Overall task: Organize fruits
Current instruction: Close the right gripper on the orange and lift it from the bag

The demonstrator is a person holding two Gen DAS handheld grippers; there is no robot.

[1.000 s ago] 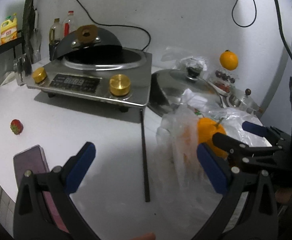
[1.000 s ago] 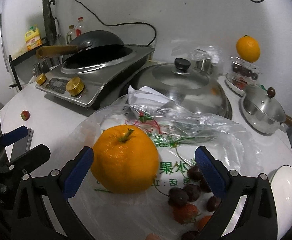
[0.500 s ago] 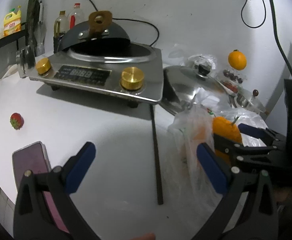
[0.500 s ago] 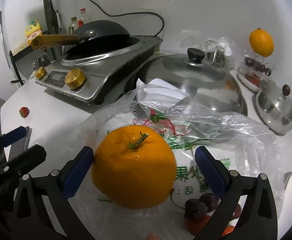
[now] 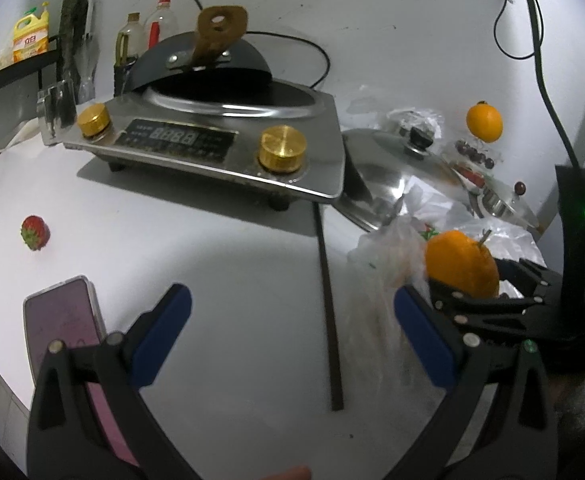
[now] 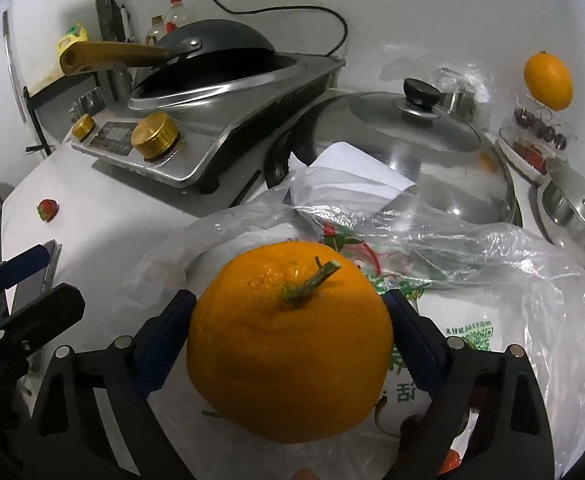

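The right gripper [image 6: 290,342] clamps a stemmed orange [image 6: 289,340] between its blue pads above a clear plastic bag [image 6: 432,240], with a strawberry [image 6: 47,209] lying well apart on the white table [image 6: 104,220].

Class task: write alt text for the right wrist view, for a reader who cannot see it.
The right gripper clamps a large orange, stem up, above a clear plastic bag on a white table. Behind stand an induction cooker with a wok, and a steel lid.

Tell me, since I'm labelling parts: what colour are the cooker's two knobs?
The knobs are gold, clearest in the left wrist view.
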